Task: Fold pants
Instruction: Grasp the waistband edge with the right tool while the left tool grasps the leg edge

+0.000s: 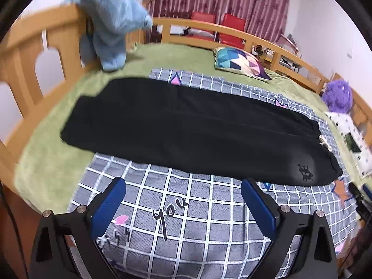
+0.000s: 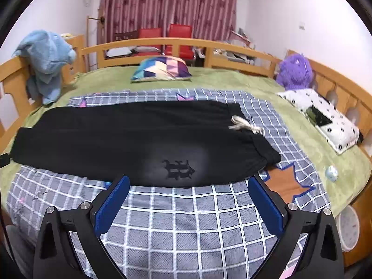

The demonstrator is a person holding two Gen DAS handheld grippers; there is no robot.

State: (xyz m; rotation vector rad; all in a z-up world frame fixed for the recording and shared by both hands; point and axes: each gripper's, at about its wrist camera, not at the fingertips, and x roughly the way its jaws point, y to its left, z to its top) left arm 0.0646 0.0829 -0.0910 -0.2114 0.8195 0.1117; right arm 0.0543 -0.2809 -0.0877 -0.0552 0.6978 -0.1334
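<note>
Black pants [image 1: 186, 130] lie flat and lengthwise on a grey checked blanket [image 1: 197, 214], legs to the left, waistband with a white drawstring [image 2: 246, 125] to the right. An embroidered logo [image 2: 179, 166] shows near the waist. They also show in the right wrist view [image 2: 139, 139]. My left gripper [image 1: 183, 186] is open and empty, hovering just in front of the pants' near edge. My right gripper [image 2: 188, 181] is open and empty, its fingertips at the near edge by the logo.
The blanket [image 2: 186, 220] lies on a green bedspread [image 2: 232, 79] inside a wooden bed rail [image 2: 176, 43]. A blue plush [image 1: 111, 23], a patterned pillow [image 2: 162, 69], a purple plush [image 2: 295, 72] and a spotted white pillow [image 2: 325, 118] sit around the edges.
</note>
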